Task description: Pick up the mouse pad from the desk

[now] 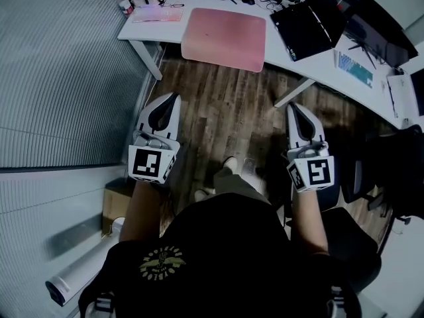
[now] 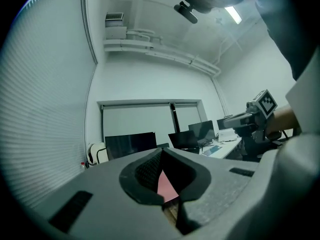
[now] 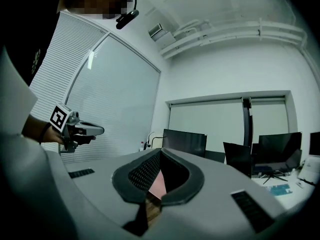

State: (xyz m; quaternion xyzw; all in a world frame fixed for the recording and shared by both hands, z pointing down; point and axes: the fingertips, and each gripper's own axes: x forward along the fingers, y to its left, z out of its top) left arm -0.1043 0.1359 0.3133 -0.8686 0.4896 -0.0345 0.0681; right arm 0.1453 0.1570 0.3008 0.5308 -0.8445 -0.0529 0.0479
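The pink mouse pad (image 1: 225,38) lies on the white desk (image 1: 324,68) with its near edge hanging over the desk front. Both grippers point level toward it from well short of the desk, over the wooden floor. My left gripper (image 1: 173,97) is shut and empty, and so is my right gripper (image 1: 292,106). In the left gripper view the closed jaws (image 2: 161,151) frame a sliver of the pink pad (image 2: 165,184). The right gripper view shows the same: closed jaws (image 3: 161,153) with a strip of the pad (image 3: 158,185) behind them.
A black laptop (image 1: 305,25) sits right of the pad, with a keyboard (image 1: 354,68) further right and a pink keyboard (image 1: 158,13) to the left. Cables and monitors line the desk's back. A dark chair (image 1: 371,177) stands at the right, a cardboard box (image 1: 116,204) at the left.
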